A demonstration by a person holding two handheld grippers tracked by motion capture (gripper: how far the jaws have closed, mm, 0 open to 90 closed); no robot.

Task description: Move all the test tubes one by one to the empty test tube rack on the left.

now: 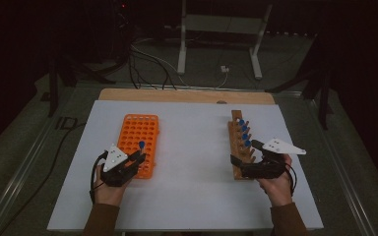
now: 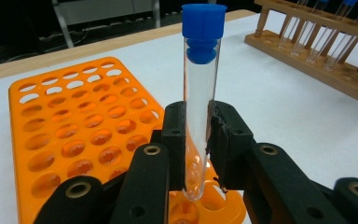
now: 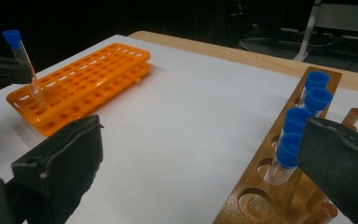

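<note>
White tabletop, capped test tube [image 2: 198, 102] upright, clamped in left gripper [image 2: 196, 140] over orange rack [image 2: 74, 126] corner hole

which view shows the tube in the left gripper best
The left gripper view: the clear tube with its blue cap stands upright and large between that gripper's pads, its tip over the orange rack. The right gripper view shows it small at the far left. In the high view little more than the blue cap is visible.

Orange rack [image 1: 140, 142], wooden rack [image 1: 240, 147], white table [image 1: 192, 162]
</note>
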